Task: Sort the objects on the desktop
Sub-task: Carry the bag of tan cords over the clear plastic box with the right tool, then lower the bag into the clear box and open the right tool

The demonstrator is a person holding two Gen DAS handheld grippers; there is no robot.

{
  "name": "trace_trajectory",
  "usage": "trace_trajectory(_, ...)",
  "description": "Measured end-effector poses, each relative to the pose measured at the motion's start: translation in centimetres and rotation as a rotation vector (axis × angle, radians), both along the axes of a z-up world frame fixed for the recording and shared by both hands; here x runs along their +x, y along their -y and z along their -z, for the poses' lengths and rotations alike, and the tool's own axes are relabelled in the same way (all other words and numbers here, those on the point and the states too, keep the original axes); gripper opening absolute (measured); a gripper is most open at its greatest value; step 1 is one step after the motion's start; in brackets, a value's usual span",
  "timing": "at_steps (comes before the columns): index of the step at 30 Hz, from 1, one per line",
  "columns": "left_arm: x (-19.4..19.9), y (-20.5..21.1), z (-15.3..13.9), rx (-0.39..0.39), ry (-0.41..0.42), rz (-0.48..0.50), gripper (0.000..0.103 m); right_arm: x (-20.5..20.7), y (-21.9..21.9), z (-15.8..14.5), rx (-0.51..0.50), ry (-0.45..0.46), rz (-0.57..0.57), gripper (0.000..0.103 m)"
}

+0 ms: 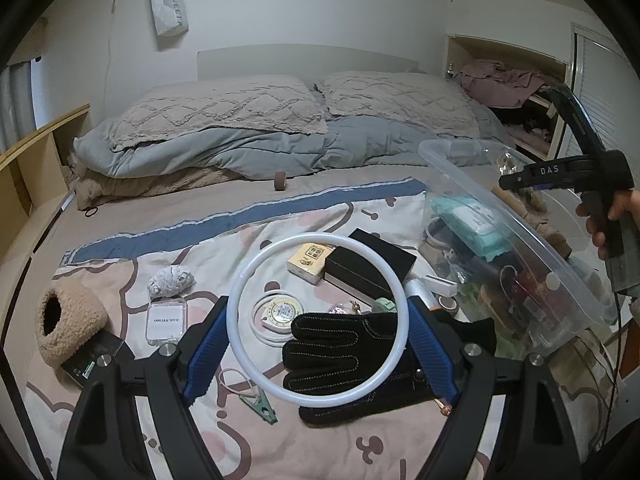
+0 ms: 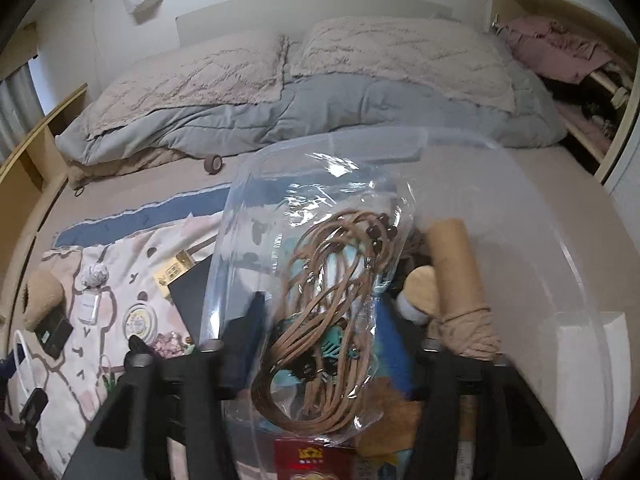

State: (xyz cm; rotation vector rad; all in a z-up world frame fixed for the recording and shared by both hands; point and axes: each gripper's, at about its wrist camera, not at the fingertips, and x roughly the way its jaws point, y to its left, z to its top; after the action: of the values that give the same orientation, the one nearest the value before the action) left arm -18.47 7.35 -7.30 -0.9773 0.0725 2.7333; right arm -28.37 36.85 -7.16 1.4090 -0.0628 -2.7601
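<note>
The white ring (image 1: 318, 320) sits squeezed between the blue pads (image 1: 202, 356) of the left gripper (image 1: 318, 354) — the jaws stand wide, one pad on each side of the ring, and the ring hangs above the bed cover. Seen through the ring are a black glove (image 1: 340, 356) and a small round tin with a white cord (image 1: 276, 314).

At about two o'clock from the ring stands a clear plastic bin (image 1: 516, 240), full of mixed things. The right gripper (image 2: 316, 344) is over that bin. Its jaws are spread apart, and a clear bag of brown cords (image 2: 320, 320) lies between them; I cannot tell if the pads touch the bag. In the left wrist view a hand (image 1: 612, 220) holds that gripper's handle at three o'clock.

Around the ring, on the cover: a black box (image 1: 372, 268) and a yellow box (image 1: 310, 260) at twelve o'clock, a crumpled grey-white ball (image 1: 170, 280) and a clear square case (image 1: 166, 318) at ten o'clock, a fuzzy tan slipper (image 1: 68, 320) at nine o'clock, and a small green clip (image 1: 260, 402) at seven o'clock.

All of it rests on a pink and white blanket (image 1: 200, 248) with a blue edge, spread on a bed. Farther back lie a grey-blue quilt (image 1: 240, 152) and two pale pillows (image 1: 224, 108). The wall (image 1: 320, 8) is white, with a white bag (image 1: 170, 8) hanging at eleven o'clock. Wooden shelves (image 1: 36, 160) stand at the left, and a cubby with pink clothes (image 1: 504, 84) is at the right.
</note>
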Motion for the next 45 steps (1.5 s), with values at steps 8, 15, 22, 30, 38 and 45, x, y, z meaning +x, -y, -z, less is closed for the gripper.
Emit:
trace_trajectory(8,-0.5,-0.6,-0.4,0.02,-0.008,0.009,0.084,0.1,0.0,-0.8,0.034,-0.039,0.045,0.095)
trace_trajectory(15,-0.1,-2.2,-1.3,0.029,-0.027,0.04,0.084,1.5,-0.2,-2.1,0.022,-0.098,0.038,0.095)
trace_trajectory(22,0.4,-4.0,-2.4,0.039,-0.049,0.062,0.084,4.1,-0.6,-3.4,-0.016,-0.16,0.015,0.095)
trace_trajectory(30,1.0,-6.9,-3.2,0.049,-0.065,0.099,0.084,8.5,-1.7,-5.0,-0.043,-0.229,-0.002,0.095)
trace_trajectory(38,2.1,-10.8,-4.3,0.05,-0.095,0.146,0.084,12.0,-3.5,-6.7,-0.101,-0.309,0.011,0.095)
trace_trajectory(45,2.5,-14.4,-5.0,0.077,-0.101,0.187,0.084,13.8,-6.3,-7.7,-0.159,-0.374,0.066,0.095)
